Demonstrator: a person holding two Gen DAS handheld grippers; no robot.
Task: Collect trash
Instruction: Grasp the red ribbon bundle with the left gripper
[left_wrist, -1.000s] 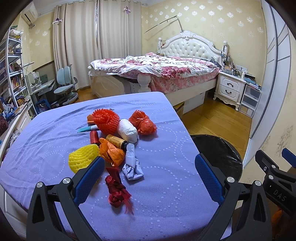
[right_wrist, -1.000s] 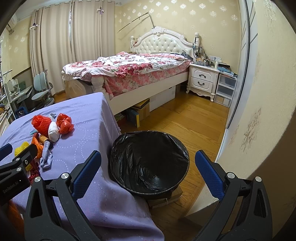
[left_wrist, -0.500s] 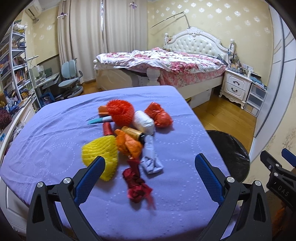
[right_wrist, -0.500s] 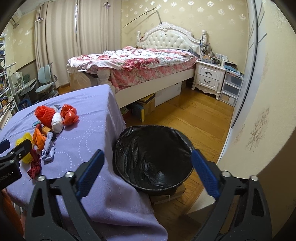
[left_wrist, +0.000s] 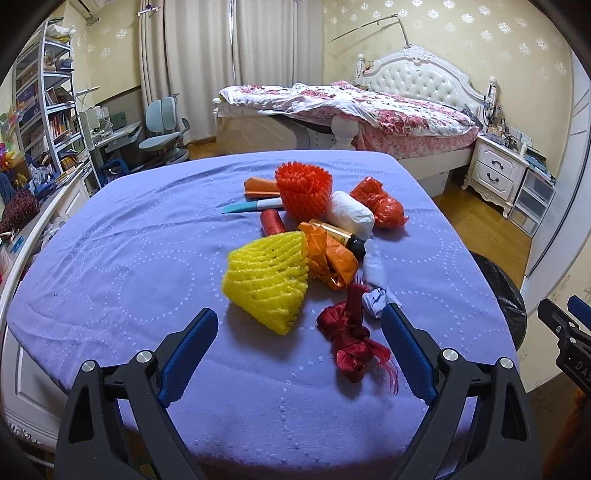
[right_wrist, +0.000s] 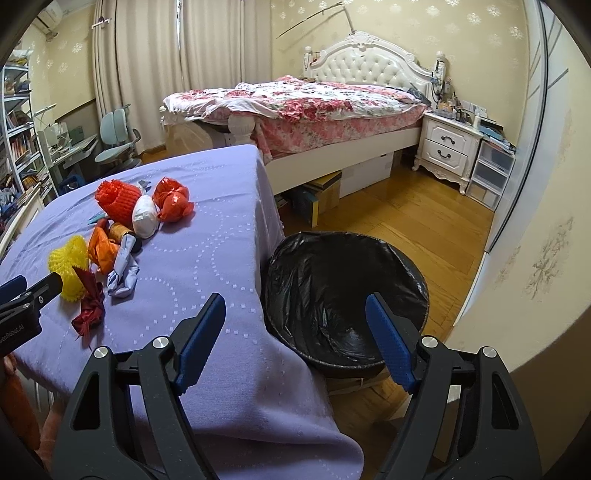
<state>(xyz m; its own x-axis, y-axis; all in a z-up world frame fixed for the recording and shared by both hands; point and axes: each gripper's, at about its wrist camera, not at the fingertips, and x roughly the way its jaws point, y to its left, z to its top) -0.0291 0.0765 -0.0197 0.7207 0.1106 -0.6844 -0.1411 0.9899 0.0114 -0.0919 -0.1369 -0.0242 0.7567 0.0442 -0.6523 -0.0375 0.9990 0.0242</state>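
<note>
Roughly ten bits of trash (left_wrist: 295, 236) piled on the tabletop (left_wrist: 129, 258) ahead of the left gripper (left_wrist: 299, 350), jaws spread; right gripper (right_wrist: 295, 338) likewise, over one bin (right_wrist: 347, 295) (half cut off in left view).

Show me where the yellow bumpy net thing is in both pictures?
Left wrist view: the yellow foam net lies near the middle, just ahead of the open left gripper.
Right wrist view: it sits far left, on the purple tablecloth.
Shared landmark: the dark red ribbon bundle beside it.
</note>
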